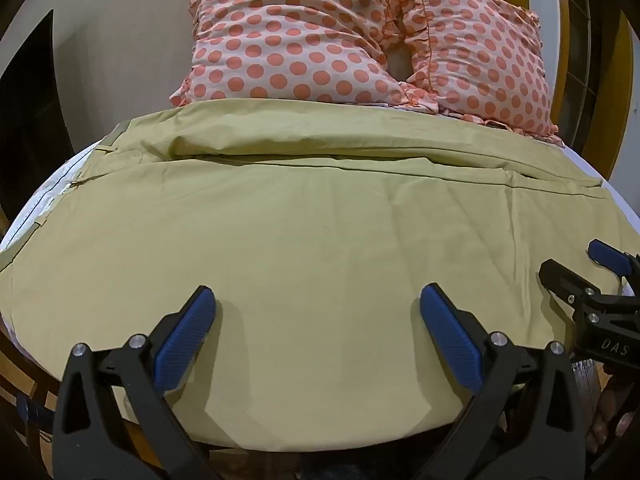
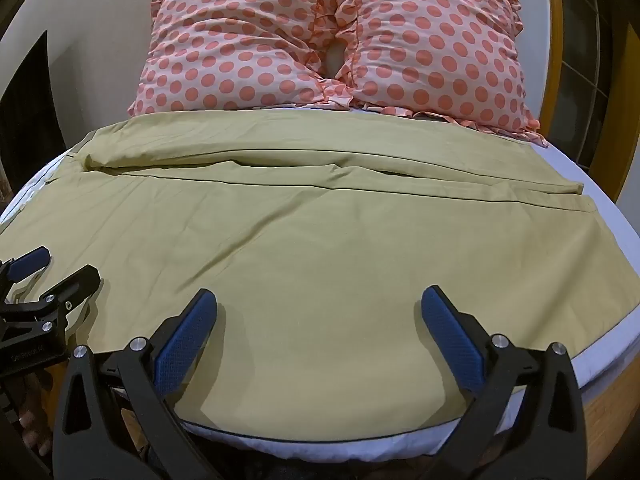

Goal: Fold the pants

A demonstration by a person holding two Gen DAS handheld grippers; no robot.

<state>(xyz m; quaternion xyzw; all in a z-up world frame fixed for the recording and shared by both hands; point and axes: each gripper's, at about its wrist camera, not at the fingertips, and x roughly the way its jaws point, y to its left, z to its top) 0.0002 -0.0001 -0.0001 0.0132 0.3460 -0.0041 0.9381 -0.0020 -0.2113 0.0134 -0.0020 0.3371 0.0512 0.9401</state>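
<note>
Blue-padded fingers (image 1: 186,344) of our left gripper (image 1: 318,300) gape wide, holding nothing, above the pants' (image 1: 320,240) near edge at 6 o'clock. Our right gripper (image 2: 319,300), at 3 o'clock of it, is equally spread and empty, likely poised to pinch that edge. Pants lie flat across the bed (image 2: 616,232); pillows (image 2: 320,40) sit at 12 o'clock.

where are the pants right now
The khaki pants lie spread flat across the bed, in front of the two polka-dot pillows, just beyond both open grippers.
</note>
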